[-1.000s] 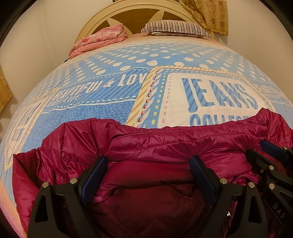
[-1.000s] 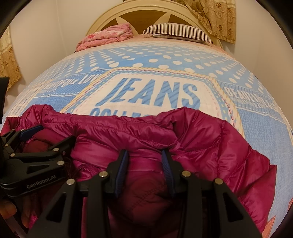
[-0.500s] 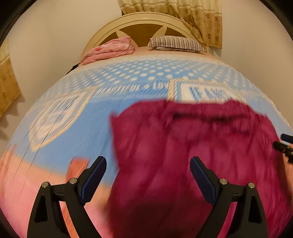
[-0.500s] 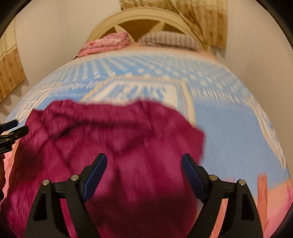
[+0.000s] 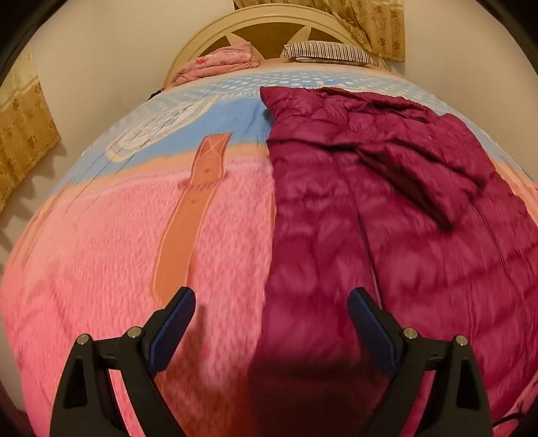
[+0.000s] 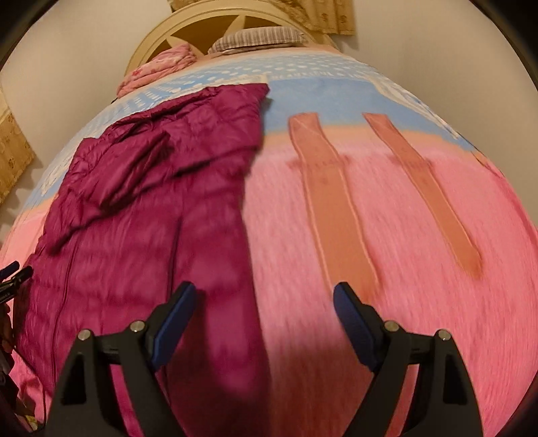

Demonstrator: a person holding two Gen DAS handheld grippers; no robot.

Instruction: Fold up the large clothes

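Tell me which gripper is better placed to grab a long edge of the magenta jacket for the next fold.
Slightly the left gripper: the jacket's side edge runs between its open fingers. The right gripper is open too, but mostly over the pink bedspread, with the jacket's other edge by its left finger.

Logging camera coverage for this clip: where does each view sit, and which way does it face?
Left wrist: rides the left claw, angled down the bed toward the headboard; open fingers show, jacket to the right.
Right wrist: rides the right claw, same heading; open fingers show, the left claw's tip at the left edge.
Shared: jacket, bed, headboard, striped pillow.
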